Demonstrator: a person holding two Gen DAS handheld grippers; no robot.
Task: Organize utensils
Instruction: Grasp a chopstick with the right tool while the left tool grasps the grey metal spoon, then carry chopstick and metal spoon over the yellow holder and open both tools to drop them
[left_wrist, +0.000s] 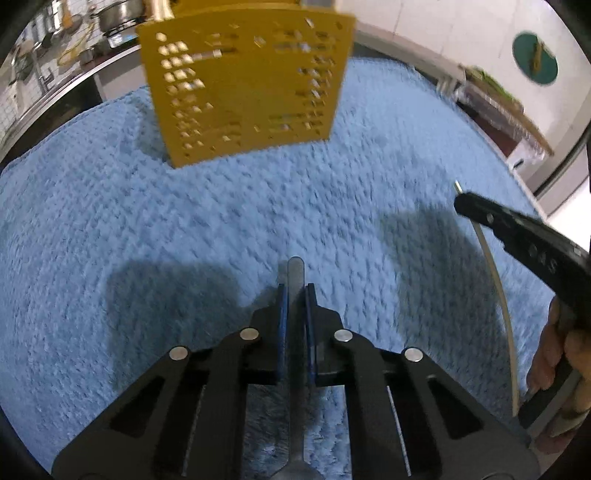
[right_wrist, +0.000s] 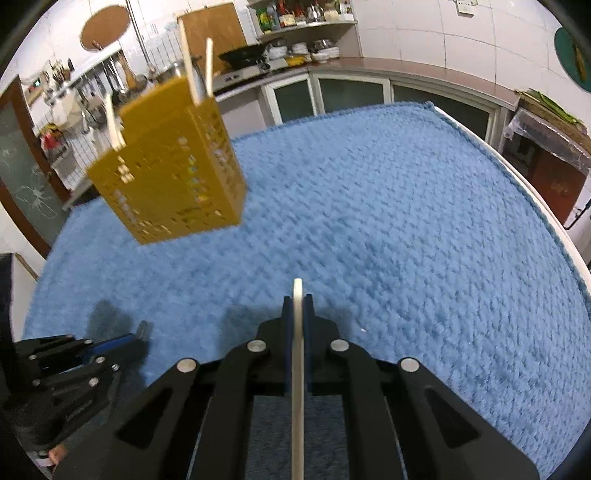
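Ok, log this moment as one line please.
left tool: shut on metal utensil | right tool: shut on white utensil | yellow holder: upright on blue towel

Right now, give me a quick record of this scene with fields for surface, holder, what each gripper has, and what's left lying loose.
surface: blue towel
holder: yellow perforated utensil holder, upright on the towel, pale sticks poking out of its top
left gripper: shut on a flat metal utensil handle
right gripper: shut on a slim white utensil
loose utensils on the towel: none visible
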